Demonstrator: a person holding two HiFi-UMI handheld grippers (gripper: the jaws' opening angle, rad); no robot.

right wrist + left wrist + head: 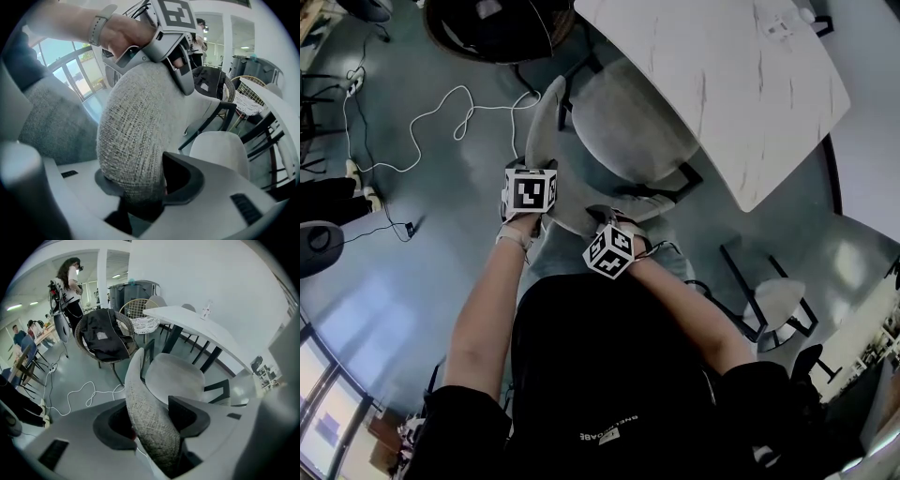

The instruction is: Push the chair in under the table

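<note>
A grey fabric chair (628,122) with black legs stands at the white marble-look table (722,66), its seat partly under the table's edge. My left gripper (532,202) is shut on the top rim of the curved backrest (150,427), which fills the gap between its jaws. My right gripper (614,246) is shut on the same backrest (133,140) a little further along the rim. In the right gripper view the left gripper (180,56) and the hand that holds it show above the backrest. The seat (173,376) lies just beyond the jaws.
A white cable (441,117) snakes over the grey floor at the left. A round wicker chair with a black jacket (105,338) stands beyond the grey chair. Another chair (773,305) sits at the right of the table. People stand in the background (68,282).
</note>
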